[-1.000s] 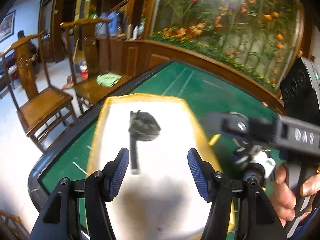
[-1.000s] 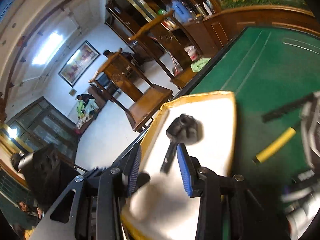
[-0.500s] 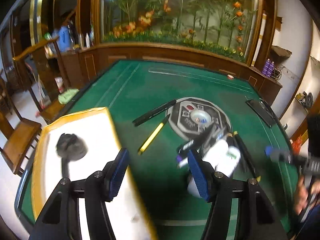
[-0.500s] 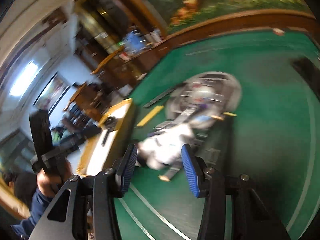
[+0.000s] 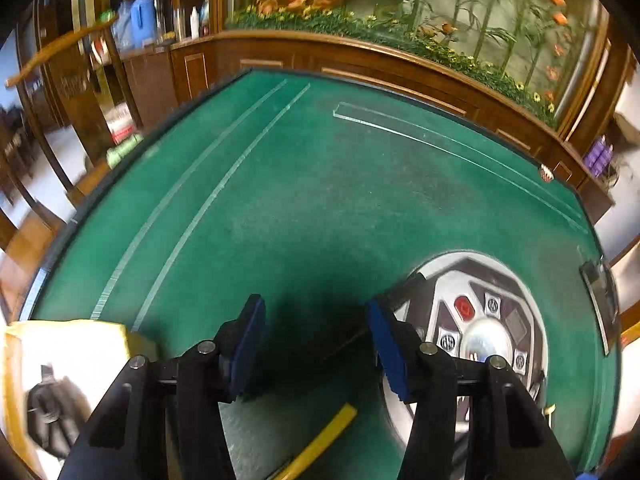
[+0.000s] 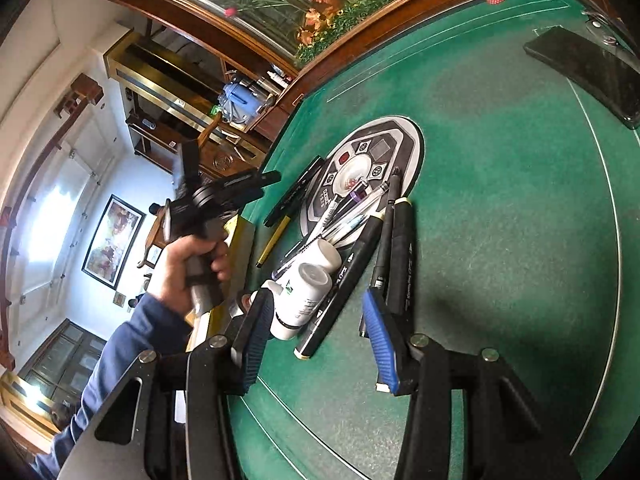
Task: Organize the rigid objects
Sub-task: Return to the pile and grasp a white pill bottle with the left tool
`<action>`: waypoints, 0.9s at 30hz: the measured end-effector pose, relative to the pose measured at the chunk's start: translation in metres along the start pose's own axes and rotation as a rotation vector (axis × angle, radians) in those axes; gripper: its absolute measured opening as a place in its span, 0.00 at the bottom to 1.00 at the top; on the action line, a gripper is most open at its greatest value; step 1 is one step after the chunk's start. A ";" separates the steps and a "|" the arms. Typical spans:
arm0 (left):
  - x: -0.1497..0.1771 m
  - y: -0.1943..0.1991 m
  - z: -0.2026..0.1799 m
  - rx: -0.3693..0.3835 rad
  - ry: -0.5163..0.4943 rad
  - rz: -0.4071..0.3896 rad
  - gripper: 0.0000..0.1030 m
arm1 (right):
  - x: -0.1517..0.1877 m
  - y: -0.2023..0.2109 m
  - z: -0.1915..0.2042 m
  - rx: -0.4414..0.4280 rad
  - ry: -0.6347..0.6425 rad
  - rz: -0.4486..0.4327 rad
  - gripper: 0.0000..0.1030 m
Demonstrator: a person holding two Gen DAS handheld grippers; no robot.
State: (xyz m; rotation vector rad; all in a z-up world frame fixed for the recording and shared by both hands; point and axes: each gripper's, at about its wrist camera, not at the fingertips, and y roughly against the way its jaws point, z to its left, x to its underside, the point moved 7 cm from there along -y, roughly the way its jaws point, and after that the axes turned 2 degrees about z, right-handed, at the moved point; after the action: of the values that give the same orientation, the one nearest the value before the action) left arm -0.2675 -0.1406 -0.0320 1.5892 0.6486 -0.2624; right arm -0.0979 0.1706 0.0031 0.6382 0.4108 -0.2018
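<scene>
The left gripper [image 5: 316,344] tilts down over the green felt table [image 5: 320,200], its jaws apart with nothing between them after closing a little. The right gripper [image 6: 316,336], jaws apart and empty, hovers near white plastic bottles [image 6: 308,288] and black markers [image 6: 400,256]. At far left, a yellow-rimmed white tray [image 5: 80,344] holds a blurred black object [image 5: 52,412].

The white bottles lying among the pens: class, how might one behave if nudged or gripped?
The white bottles lie on their sides on the green felt, so one would probably roll. The smooth plastic looks rigid but perhaps slippery. Whether full or empty cannot be told.
</scene>
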 end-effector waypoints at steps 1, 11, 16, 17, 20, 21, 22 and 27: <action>0.001 -0.004 0.001 0.004 0.003 0.009 0.55 | 0.001 0.000 0.001 -0.001 -0.003 0.001 0.44; 0.064 0.008 -0.029 0.179 -0.015 0.164 0.23 | 0.001 0.004 -0.008 0.038 -0.016 -0.016 0.44; 0.095 0.027 -0.052 0.143 -0.101 0.152 0.23 | -0.001 0.008 -0.009 0.055 -0.017 -0.041 0.44; 0.103 0.031 -0.056 0.146 -0.104 0.151 0.23 | -0.002 0.008 -0.008 0.060 -0.014 -0.047 0.44; 0.121 0.041 -0.072 0.164 -0.144 0.152 0.23 | -0.003 0.012 -0.009 0.078 -0.007 -0.065 0.44; 0.125 0.042 -0.081 0.173 -0.154 0.153 0.23 | -0.003 0.012 -0.009 0.080 -0.007 -0.065 0.44; 0.134 0.047 -0.086 0.189 -0.161 0.157 0.23 | -0.003 0.011 -0.009 0.082 -0.008 -0.063 0.44; 0.173 0.071 -0.102 0.252 -0.186 0.165 0.21 | -0.003 0.007 -0.019 0.149 -0.008 -0.055 0.43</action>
State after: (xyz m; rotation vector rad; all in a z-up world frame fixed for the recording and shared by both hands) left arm -0.1097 0.0016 -0.0503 1.8225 0.3479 -0.3755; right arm -0.1043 0.1882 -0.0051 0.7730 0.4082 -0.2897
